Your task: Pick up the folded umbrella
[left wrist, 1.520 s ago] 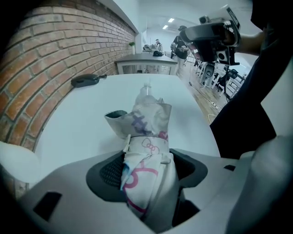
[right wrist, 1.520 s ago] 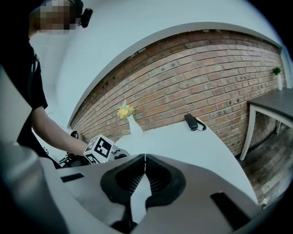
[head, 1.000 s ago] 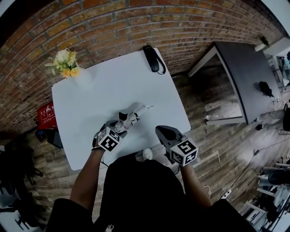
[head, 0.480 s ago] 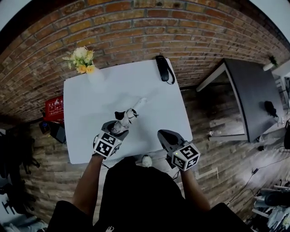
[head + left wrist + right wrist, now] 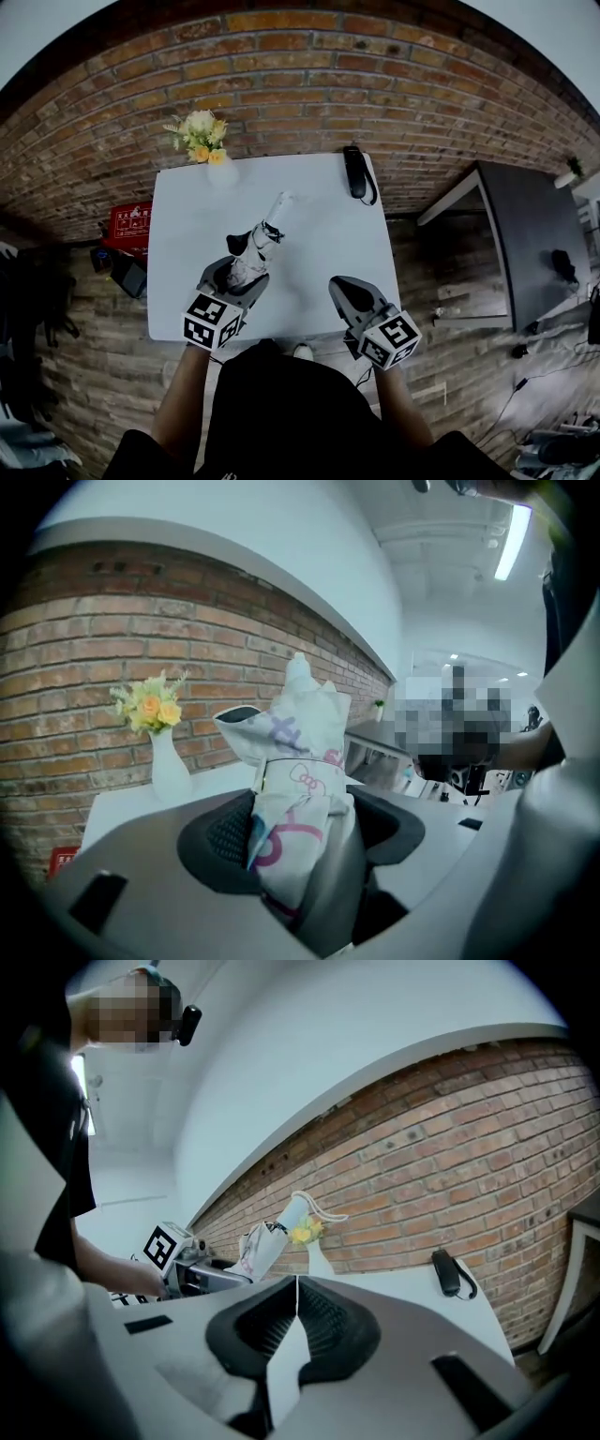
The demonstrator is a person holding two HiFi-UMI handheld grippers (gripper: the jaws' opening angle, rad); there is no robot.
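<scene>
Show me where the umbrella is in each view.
Head view: umbrella just left of centre, slanting.
Left gripper view: umbrella dead centre, upright, close up.
Right gripper view: umbrella left of centre, small, tilted.
Shared landmark: flowers, beyond the umbrella in every view.

Umbrella (image 5: 260, 242) in left gripper (image 5: 236, 275) over table (image 5: 319, 281); vase (image 5: 222, 171) far left, phone (image 5: 355, 173) far right

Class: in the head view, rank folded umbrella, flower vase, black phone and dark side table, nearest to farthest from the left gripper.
1. Folded umbrella: held by left gripper.
2. Flower vase: white table's far-left corner.
3. Black phone: its far edge, rightward.
4. Dark side table: off right.
</scene>
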